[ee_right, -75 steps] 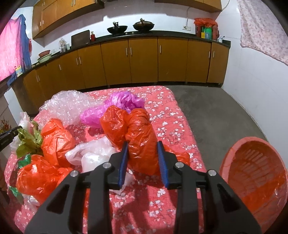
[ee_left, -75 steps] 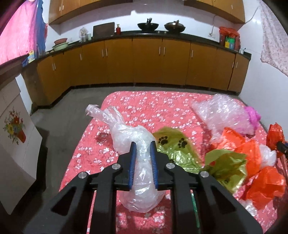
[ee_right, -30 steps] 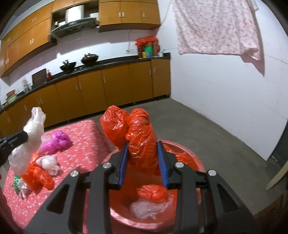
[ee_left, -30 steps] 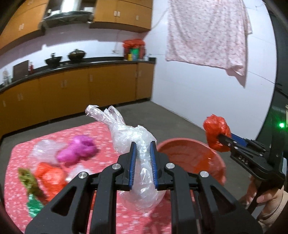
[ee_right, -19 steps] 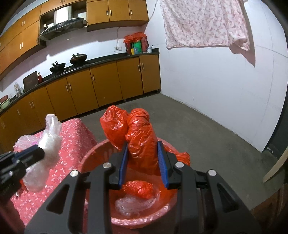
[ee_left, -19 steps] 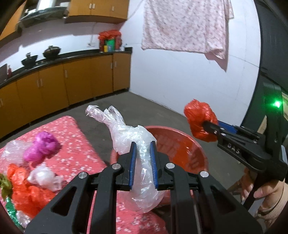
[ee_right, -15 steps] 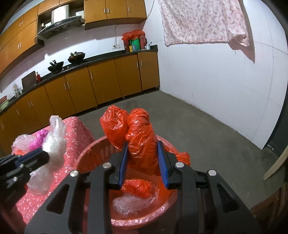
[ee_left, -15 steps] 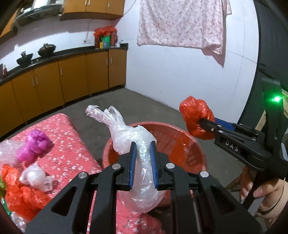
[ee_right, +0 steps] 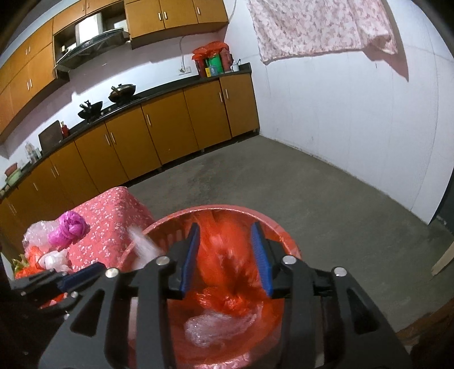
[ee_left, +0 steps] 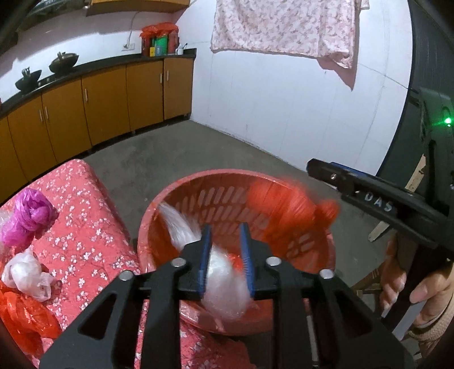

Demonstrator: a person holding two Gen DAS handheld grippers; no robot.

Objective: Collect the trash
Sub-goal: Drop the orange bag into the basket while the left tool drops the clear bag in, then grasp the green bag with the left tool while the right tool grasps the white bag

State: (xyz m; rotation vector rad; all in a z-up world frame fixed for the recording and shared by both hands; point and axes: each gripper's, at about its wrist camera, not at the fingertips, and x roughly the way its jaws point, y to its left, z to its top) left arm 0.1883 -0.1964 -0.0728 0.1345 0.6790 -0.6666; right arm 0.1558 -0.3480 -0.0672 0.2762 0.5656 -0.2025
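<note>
A: Over the red basket point(ee_left: 198, 198), left gripper point(ee_left: 224, 255) and right gripper point(ee_right: 225, 255) had just been opening; clear bag point(ee_left: 224, 281) and orange bag point(ee_right: 227, 255) were dropping free between parted jaws.

B: Remaining: pink bag point(ee_left: 28, 218) and others on the table point(ee_left: 93, 227). Floor beyond lay open; basket rim touched the table edge.

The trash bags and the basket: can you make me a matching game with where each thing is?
Things:
1. clear bag
2. purple bag
3. pink cloth
4. basket

Places:
A. hanging on the white wall
B. lying on the flowered table
C. standing on the floor beside the table
D. dropping into the basket, between the left gripper's open jaws

Pairs: 1-D, 2-B, 3-A, 4-C
</note>
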